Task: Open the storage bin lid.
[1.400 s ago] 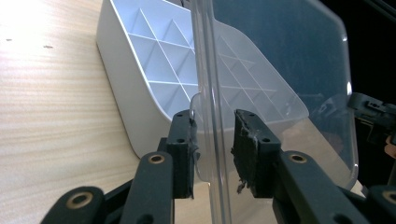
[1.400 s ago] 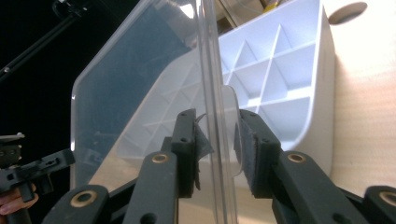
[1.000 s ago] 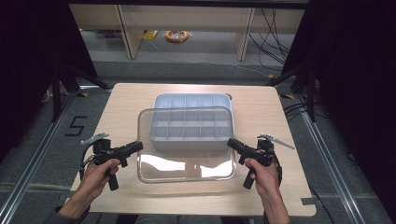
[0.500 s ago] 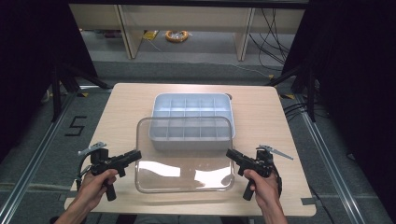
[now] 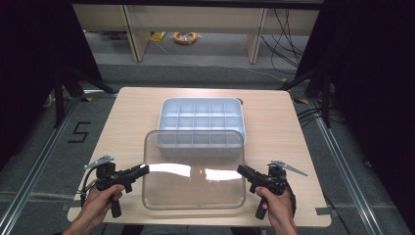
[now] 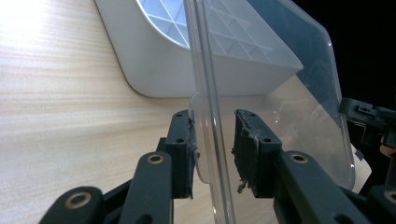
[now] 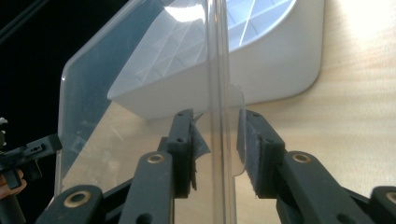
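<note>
A light wooden tabletop (image 5: 127, 117) seen from above, with a person's forearms coming in from its near edge. A white compartment tray (image 5: 201, 120), divided into a grid of small cells, sits on the middle of the tabletop, slightly toward the far edge. A clear plastic lid (image 5: 194, 171) lies in front of it, toward the near edge; the lid's far edge overlaps the tray's near row of cells.

The left hand (image 5: 98, 208) holds the left gripper (image 5: 143, 171) at the lid's left edge. In the left gripper view, its two black jaws stand either side of a small tab on the lid's rim, with a narrow gap showing between the pads (image 6: 250, 149) and the plastic, so it is narrowly parted around the lid (image 6: 289, 93) rather than clamped. The tray (image 6: 187, 60) rises behind.

The right hand (image 5: 276, 210) holds the right gripper (image 5: 241, 169) at the lid's right edge. In the right gripper view, its jaws likewise flank a rim tab of the lid (image 7: 93, 102), narrowly parted, with the tray (image 7: 261, 60) beyond.
</note>
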The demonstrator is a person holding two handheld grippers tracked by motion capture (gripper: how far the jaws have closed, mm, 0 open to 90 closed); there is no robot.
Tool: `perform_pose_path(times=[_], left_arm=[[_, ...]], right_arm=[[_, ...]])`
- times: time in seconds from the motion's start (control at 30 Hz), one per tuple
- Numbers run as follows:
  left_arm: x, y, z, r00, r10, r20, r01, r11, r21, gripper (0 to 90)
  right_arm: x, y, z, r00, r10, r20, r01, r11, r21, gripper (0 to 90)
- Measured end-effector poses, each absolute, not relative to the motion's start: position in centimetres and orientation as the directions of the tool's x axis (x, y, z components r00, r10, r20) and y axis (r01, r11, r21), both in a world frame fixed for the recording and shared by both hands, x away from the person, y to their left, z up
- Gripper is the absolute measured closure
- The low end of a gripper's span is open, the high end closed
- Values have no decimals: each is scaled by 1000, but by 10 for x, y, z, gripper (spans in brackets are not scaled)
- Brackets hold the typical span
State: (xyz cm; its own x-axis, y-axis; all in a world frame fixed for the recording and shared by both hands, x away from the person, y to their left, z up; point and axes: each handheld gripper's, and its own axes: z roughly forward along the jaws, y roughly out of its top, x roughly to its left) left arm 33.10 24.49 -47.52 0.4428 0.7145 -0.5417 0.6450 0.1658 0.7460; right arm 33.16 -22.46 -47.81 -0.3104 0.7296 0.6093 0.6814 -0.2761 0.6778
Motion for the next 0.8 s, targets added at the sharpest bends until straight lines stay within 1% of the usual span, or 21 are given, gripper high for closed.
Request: perform_pose_path(times=[0.03, 0.07, 0.1, 0.13, 0.2, 0.23, 0.27, 0.33, 0.37, 0.4, 0.43, 0.47, 0.53, 0.57, 0.63, 0.67, 0.7, 0.8], left_arm=[[329, 246, -477, 452, 712, -538, 650, 150, 745, 670], [328, 243, -476, 435, 710, -553, 651, 176, 738, 670], [327, 245, -477, 448, 717, -535, 653, 147, 743, 670], [327, 245, -477, 448, 717, -535, 653, 147, 743, 668], [326, 244, -478, 448, 714, -539, 652, 151, 743, 669], [324, 242, -479, 443, 706, -553, 646, 176, 742, 669], [323, 244, -479, 449, 717, -534, 658, 139, 740, 668], [322, 242, -480, 436, 711, -552, 658, 167, 734, 668], [321, 244, -481, 454, 714, -532, 658, 133, 741, 668], [321, 241, -481, 439, 710, -551, 657, 164, 735, 670], [320, 244, -482, 454, 714, -533, 660, 132, 740, 669], [319, 241, -482, 438, 709, -553, 661, 162, 732, 669], [318, 242, -483, 445, 713, -542, 663, 144, 734, 669], [318, 241, -486, 444, 703, -555, 661, 162, 733, 669], [317, 241, -487, 435, 708, -556, 664, 164, 730, 668], [316, 243, -488, 449, 713, -539, 670, 131, 731, 667], [316, 242, -488, 434, 716, -547, 675, 143, 724, 667], [314, 241, -491, 439, 711, -550, 676, 142, 723, 665]], right_arm=[[331, -226, -480, -322, 723, 612, 678, -275, 682, 670], [328, -225, -478, -313, 727, 611, 682, -276, 677, 670], [327, -226, -479, -318, 716, 621, 680, -284, 676, 670], [327, -226, -479, -318, 716, 621, 680, -284, 676, 670], [323, -226, -480, -322, 723, 612, 679, -274, 681, 670], [320, -226, -481, -318, 718, 620, 681, -282, 676, 669], [319, -227, -481, -317, 720, 618, 683, -279, 675, 670], [316, -227, -483, -308, 715, 627, 686, -290, 667, 670], [316, -227, -484, -314, 720, 619, 686, -279, 672, 670], [315, -227, -485, -309, 722, 618, 683, -284, 673, 669], [315, -227, -485, -309, 720, 621, 686, -284, 670, 668], [314, -228, -486, -311, 720, 621, 687, -281, 670, 668], [314, -228, -487, -312, 730, 609, 686, -270, 676, 668], [313, -228, -487, -306, 721, 622, 691, -281, 666, 667], [313, -228, -487, -305, 727, 615, 694, -272, 666, 667], [312, -228, -488, -310, 726, 613, 692, -270, 669, 667], [312, -227, -488, -304, 731, 611, 693, -270, 668, 666], [311, -227, -489, -301, 733, 610, 697, -268, 666, 665]])
